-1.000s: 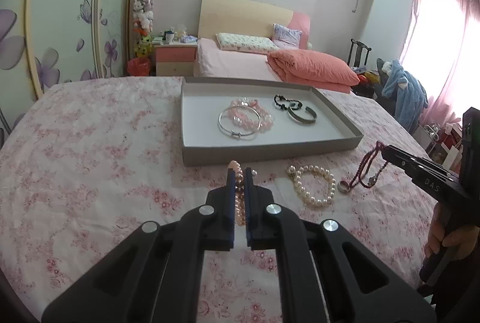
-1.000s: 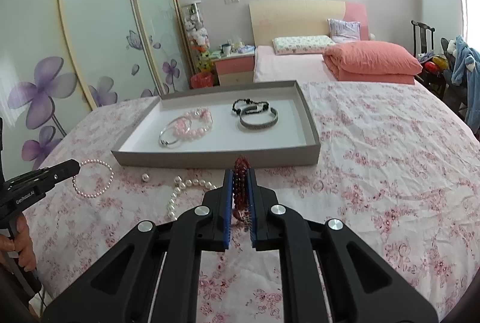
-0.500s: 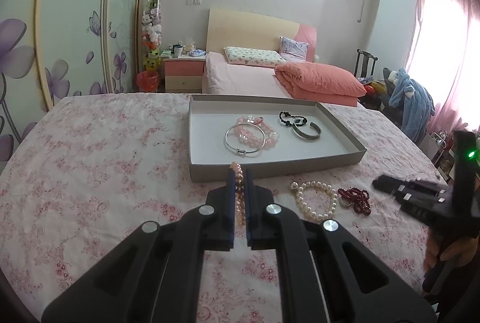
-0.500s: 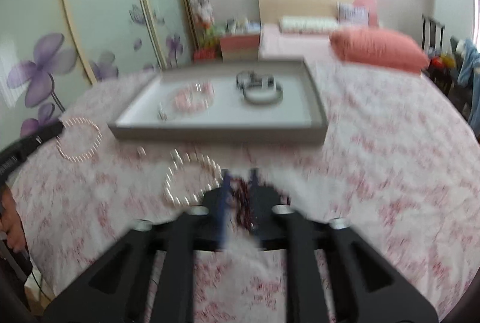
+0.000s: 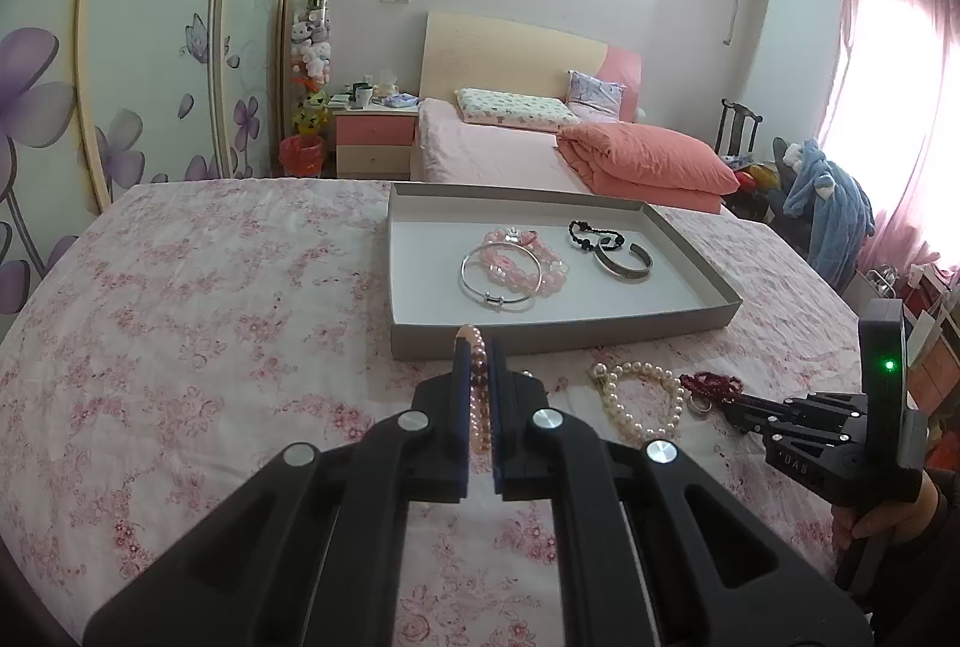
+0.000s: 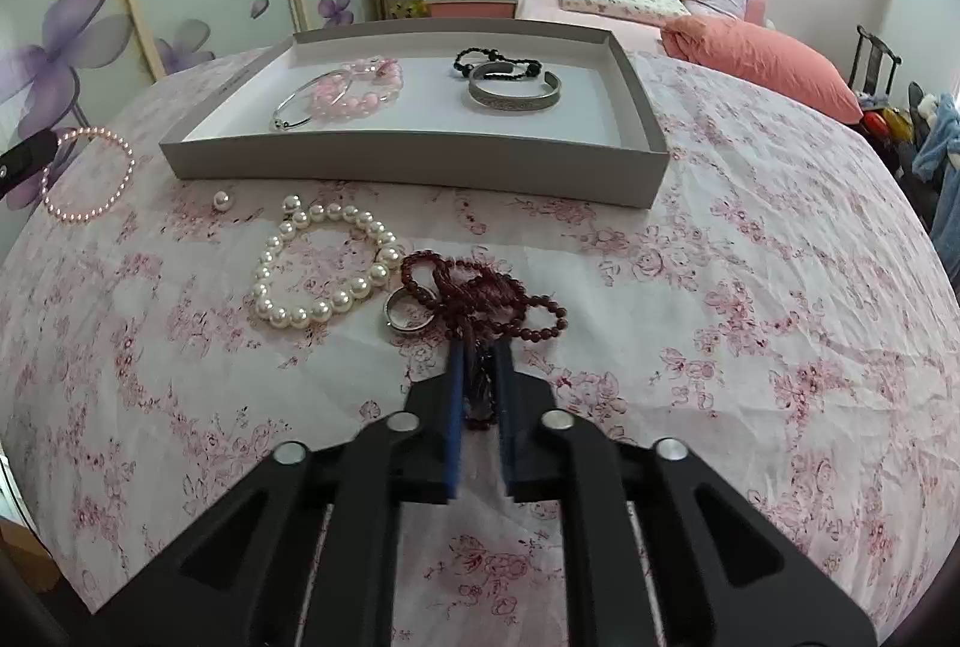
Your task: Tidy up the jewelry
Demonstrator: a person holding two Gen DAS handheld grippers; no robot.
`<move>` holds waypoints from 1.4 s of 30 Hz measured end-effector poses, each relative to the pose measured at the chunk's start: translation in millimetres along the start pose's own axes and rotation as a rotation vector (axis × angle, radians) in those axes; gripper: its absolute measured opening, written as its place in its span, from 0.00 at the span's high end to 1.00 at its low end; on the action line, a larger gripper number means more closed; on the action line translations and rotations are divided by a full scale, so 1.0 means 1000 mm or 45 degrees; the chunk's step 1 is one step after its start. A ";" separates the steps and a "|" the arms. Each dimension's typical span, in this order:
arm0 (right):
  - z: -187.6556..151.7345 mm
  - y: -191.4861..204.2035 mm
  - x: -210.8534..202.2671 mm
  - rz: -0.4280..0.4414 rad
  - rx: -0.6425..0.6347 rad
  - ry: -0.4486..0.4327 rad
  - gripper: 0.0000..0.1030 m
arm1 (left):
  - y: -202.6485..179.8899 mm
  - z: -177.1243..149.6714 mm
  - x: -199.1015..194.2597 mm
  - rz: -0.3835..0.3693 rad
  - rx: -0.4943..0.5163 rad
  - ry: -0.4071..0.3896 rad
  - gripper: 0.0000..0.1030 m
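The left gripper holds a pink pearl bracelet pinched between nearly closed jaws, above the floral bedspread just short of the grey tray. At right, the right gripper, jaws narrowly parted, grips dark red beads heaped on the cloth beside a white pearl bracelet and silver ring. Both pieces seem bound for the tray, which calls for a lift over its wall.
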State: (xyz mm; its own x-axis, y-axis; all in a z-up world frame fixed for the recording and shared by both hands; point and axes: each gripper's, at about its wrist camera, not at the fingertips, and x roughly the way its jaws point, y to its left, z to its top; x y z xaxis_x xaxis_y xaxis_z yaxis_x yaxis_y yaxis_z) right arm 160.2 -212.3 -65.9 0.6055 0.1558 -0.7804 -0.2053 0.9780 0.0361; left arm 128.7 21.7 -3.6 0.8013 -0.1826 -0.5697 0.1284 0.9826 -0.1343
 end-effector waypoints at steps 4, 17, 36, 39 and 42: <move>0.003 -0.007 -0.014 0.028 0.066 -0.093 0.94 | 0.001 0.001 -0.003 0.004 -0.011 -0.016 0.94; 0.032 -0.016 -0.093 0.104 0.188 -0.538 0.95 | -0.002 0.007 -0.013 0.028 -0.011 -0.079 0.94; 0.049 0.006 -0.134 0.036 0.106 -0.852 0.95 | -0.036 0.024 -0.029 0.119 0.090 -0.245 0.94; 0.054 0.007 -0.132 0.040 0.101 -0.861 0.95 | -0.041 0.029 -0.025 0.128 0.106 -0.253 0.94; 0.060 0.009 -0.129 0.047 0.099 -0.868 0.95 | -0.045 0.038 -0.020 0.140 0.124 -0.266 0.94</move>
State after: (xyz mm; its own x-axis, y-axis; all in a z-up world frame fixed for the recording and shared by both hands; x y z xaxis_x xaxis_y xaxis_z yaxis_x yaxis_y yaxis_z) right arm 126.5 -215.7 72.1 0.9530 0.2167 -0.2115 -0.1948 0.9735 0.1198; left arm 128.8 -17.8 44.5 0.9155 -0.0730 -0.3956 0.0810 0.9967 0.0035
